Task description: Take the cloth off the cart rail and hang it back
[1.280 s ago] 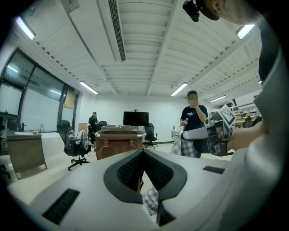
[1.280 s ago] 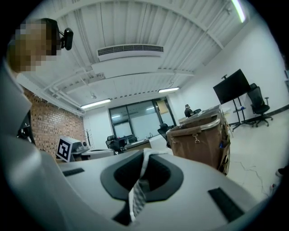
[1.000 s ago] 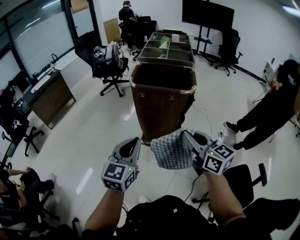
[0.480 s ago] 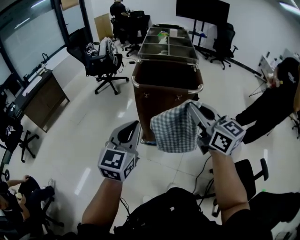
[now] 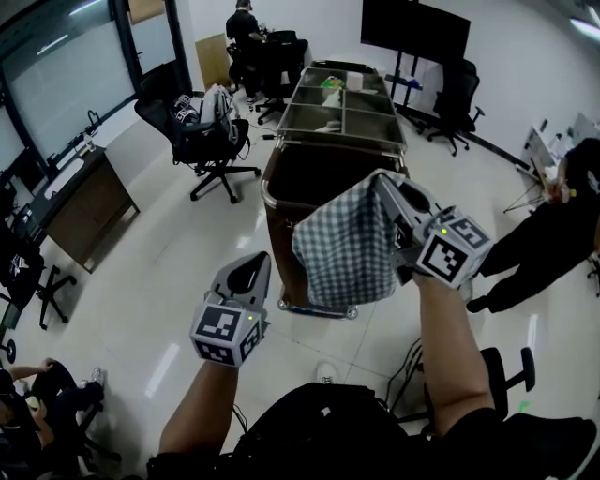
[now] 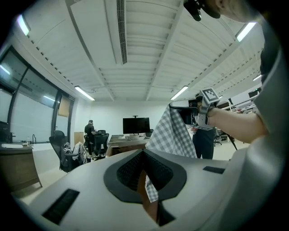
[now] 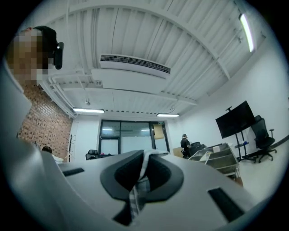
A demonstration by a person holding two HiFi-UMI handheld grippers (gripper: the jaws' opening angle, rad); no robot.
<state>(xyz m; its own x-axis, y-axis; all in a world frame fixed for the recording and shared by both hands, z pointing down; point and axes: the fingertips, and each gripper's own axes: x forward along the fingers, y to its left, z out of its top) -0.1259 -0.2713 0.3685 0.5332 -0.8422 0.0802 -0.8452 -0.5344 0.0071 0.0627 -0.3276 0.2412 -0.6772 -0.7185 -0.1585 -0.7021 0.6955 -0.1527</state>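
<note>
A grey-and-white checked cloth (image 5: 347, 248) hangs freely from my right gripper (image 5: 380, 178), which is shut on its upper corner. It hangs in front of the brown cart (image 5: 281, 234), level with the near metal rail (image 5: 269, 195). In the right gripper view a strip of cloth (image 7: 135, 191) is pinched between the pads. My left gripper (image 5: 253, 261) sits lower and to the left, apart from the cloth, jaws together with nothing in them. From the left gripper view the cloth (image 6: 174, 133) hangs to the right under the right gripper (image 6: 180, 106).
Grey bins (image 5: 342, 94) extend behind the cart. Office chairs (image 5: 202, 127) and a desk (image 5: 84, 202) stand at the left. A seated person in black (image 5: 553, 225) is at the right, and another chair (image 5: 497, 370) is by my right arm. A screen (image 5: 412, 28) stands at the back.
My right gripper has lifted the cloth higher and carried it toward the cart. The left gripper has dropped lower and drawn away from the cloth's edge.
</note>
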